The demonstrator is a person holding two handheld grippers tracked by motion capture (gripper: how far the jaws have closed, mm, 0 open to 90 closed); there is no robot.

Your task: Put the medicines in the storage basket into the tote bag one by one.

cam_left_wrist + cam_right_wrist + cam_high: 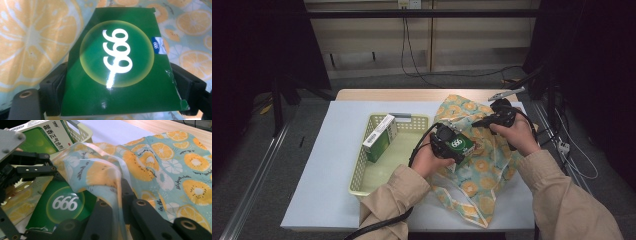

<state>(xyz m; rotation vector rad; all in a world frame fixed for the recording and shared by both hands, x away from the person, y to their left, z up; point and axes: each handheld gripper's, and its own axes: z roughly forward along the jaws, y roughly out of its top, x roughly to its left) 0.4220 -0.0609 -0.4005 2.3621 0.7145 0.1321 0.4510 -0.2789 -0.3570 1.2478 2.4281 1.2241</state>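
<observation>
Green glossy card, the 999 box (117, 67) sits clamped between our left gripper's (447, 142) black jaws above the orange-print cloth bag (482, 165). Our right gripper (117, 202) view adds what the high view hides: its jaws pinch the bag's thin, translucent rim. Another box (379, 137) leans in the yellow lattice basket (362, 165).

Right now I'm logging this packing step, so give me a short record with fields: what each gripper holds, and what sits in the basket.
left gripper: shut on green 999 box, held over the bag
right gripper: shut on a fold of the orange-print fabric bag, lifting its edge
basket: pale green, holds one green-and-white medicine box, leaning against its left wall
surface: white table
</observation>
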